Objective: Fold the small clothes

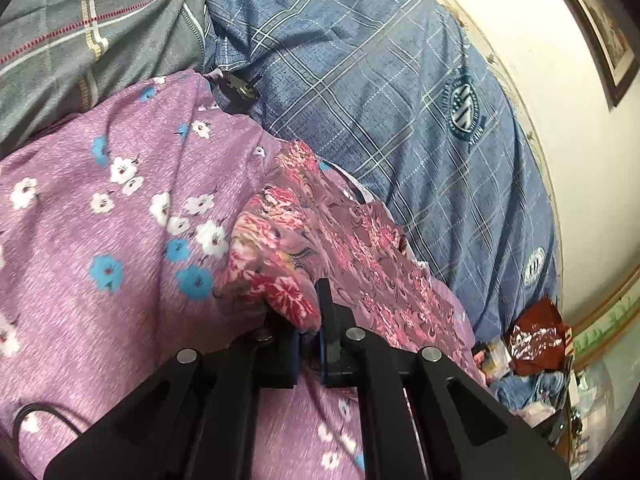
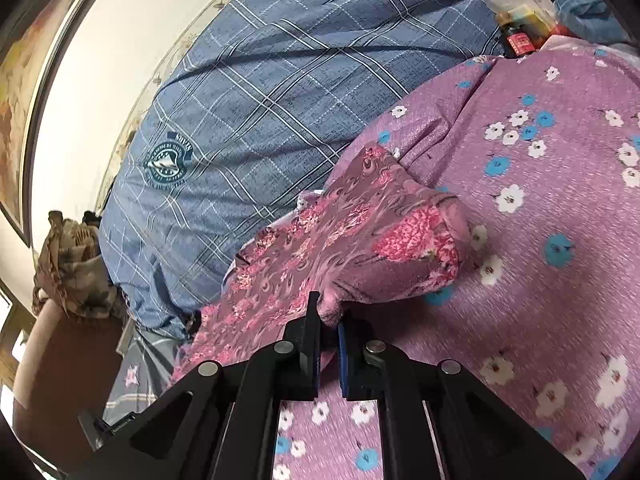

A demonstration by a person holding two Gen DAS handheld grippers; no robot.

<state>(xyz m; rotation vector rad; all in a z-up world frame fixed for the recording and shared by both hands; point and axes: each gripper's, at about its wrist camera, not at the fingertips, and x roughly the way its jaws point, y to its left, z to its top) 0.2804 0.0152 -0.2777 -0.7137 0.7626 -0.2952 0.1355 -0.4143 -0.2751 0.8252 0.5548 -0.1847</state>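
Bed covered by a purple sheet (image 1: 100, 220) printed with white and blue flowers; a blue checked quilt (image 1: 380, 100) heaped along the wall side; a grey checked pillow (image 1: 80, 32) at the far left of the left view. The small garment (image 1: 340, 240), pink with a red floral print, lies on the purple sheet just beside the quilt's edge, bunched and lifted at both near corners. Left gripper (image 1: 308, 316): jaws clamped on one corner of the garment, cloth pinched between the blue pads. Right gripper (image 2: 328, 316): jaws clamped on the other corner, fabric gathered into a tight fold at the tips. A red plastic bag (image 1: 536, 336) sits among clutter beyond the quilt.
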